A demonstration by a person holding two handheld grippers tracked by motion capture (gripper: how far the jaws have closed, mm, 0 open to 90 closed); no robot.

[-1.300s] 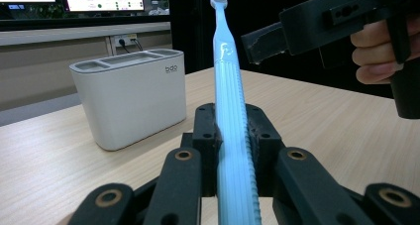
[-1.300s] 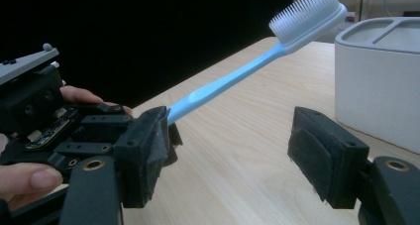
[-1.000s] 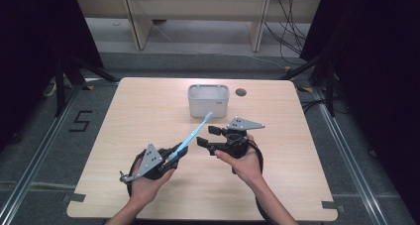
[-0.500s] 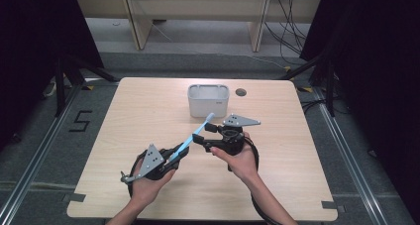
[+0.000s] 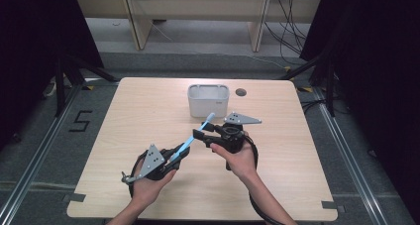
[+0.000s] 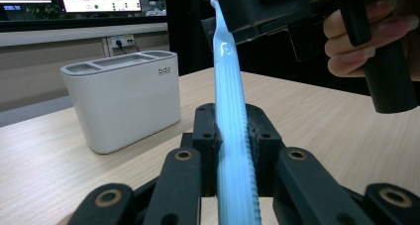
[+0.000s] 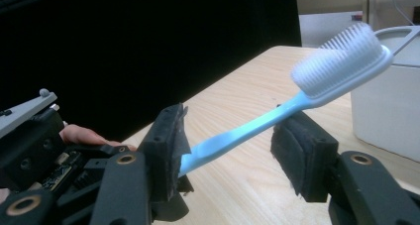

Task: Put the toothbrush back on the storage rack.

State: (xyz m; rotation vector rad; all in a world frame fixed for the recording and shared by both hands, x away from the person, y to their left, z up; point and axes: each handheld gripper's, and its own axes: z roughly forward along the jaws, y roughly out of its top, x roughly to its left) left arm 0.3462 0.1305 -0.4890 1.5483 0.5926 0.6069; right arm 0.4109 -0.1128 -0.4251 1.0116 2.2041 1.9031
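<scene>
A light blue toothbrush (image 5: 196,135) slants up from my left gripper (image 5: 179,154), which is shut on its handle (image 6: 230,111). The white-bristled head (image 7: 341,61) points toward the white holder (image 5: 208,100). My right gripper (image 5: 202,134) straddles the brush's neck (image 7: 247,131). Its jaws have just been closing with the neck between them. In the right gripper view one pad (image 7: 171,136) lies close against the neck, while a gap remains at the other pad (image 7: 302,150). In the left gripper view the right gripper (image 6: 257,12) sits at the top, over the brush.
The white holder (image 6: 124,106) has slots in its top and stands at the table's far middle. A round cable hole (image 5: 241,92) is just right of it. Bare wood tabletop (image 5: 297,150) surrounds both hands. Black curtains and floor rails flank the table.
The right gripper's jaws have narrowed around the toothbrush's neck and the hand has edged slightly left. The left hand and the brush have kept still.
</scene>
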